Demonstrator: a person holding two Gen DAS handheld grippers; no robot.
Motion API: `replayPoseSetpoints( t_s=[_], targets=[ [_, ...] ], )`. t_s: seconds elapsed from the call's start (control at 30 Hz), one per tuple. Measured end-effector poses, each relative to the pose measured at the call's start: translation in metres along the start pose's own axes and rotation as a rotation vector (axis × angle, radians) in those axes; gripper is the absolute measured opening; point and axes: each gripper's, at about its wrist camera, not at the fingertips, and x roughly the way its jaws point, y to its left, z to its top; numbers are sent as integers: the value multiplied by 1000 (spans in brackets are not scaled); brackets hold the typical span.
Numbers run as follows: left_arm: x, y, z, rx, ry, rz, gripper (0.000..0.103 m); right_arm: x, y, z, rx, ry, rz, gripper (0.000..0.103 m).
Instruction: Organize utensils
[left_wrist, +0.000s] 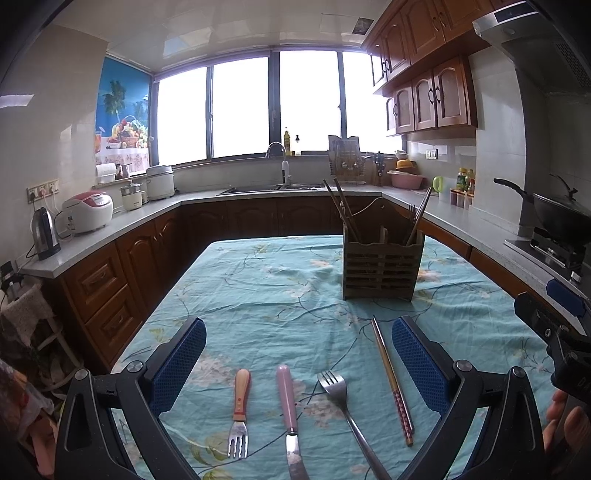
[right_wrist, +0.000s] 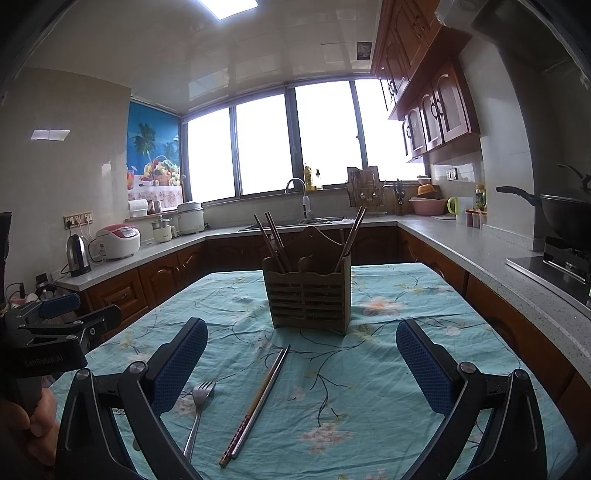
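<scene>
A wooden utensil holder (left_wrist: 382, 267) (right_wrist: 309, 297) with several chopsticks stands on the table. In the left wrist view, a wooden-handled fork (left_wrist: 240, 413), a pink-handled knife (left_wrist: 290, 413), a steel fork (left_wrist: 341, 402) and a pair of chopsticks (left_wrist: 393, 380) lie in a row on the floral cloth. My left gripper (left_wrist: 298, 363) is open and empty above them. My right gripper (right_wrist: 301, 365) is open and empty above the chopsticks (right_wrist: 256, 402), with the steel fork (right_wrist: 199, 410) by its left finger.
The table has a turquoise floral cloth (left_wrist: 258, 288). Kitchen counters surround it: kettle (left_wrist: 44, 232) and rice cooker (left_wrist: 88, 212) left, sink (left_wrist: 277, 186) behind, wok on stove (left_wrist: 554, 218) right. The right gripper's body (left_wrist: 554, 332) shows at the left view's right edge.
</scene>
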Motion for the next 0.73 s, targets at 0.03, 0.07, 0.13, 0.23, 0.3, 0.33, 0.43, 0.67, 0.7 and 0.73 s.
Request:
replayPoseSetpoints(
  t_s=[0.03,0.07,0.13,0.23,0.3,0.33,0.43,0.67,0.7,0.73],
  targets=[
    [0,-1,0,1,0,0,102,0,0,0,0,0,0,103],
    [0,-1,0,1,0,0,102,0,0,0,0,0,-1,103],
    [1,-1,0,2,1,-2,102,0,0,0,0,0,0,103],
    [2,-1,0,2,5,-5,102,0,0,0,2,1,0,103],
    [3,-2,0,1,9,-6,102,0,0,0,2,1,0,103],
    [3,-2,1,0,11,-8,102,1,1,0,3,2,1,103],
    [4,-3,1,0,14,-11,102,1,2,0,5,6,1,103],
    [14,-4,2,-3,40,-24,102,7,2,-3,16,23,5,103],
    [15,-5,3,-2,41,-23,102,8,2,-4,19,27,7,103],
    [16,-5,3,0,44,-22,102,9,1,-4,23,32,8,103]
  ],
)
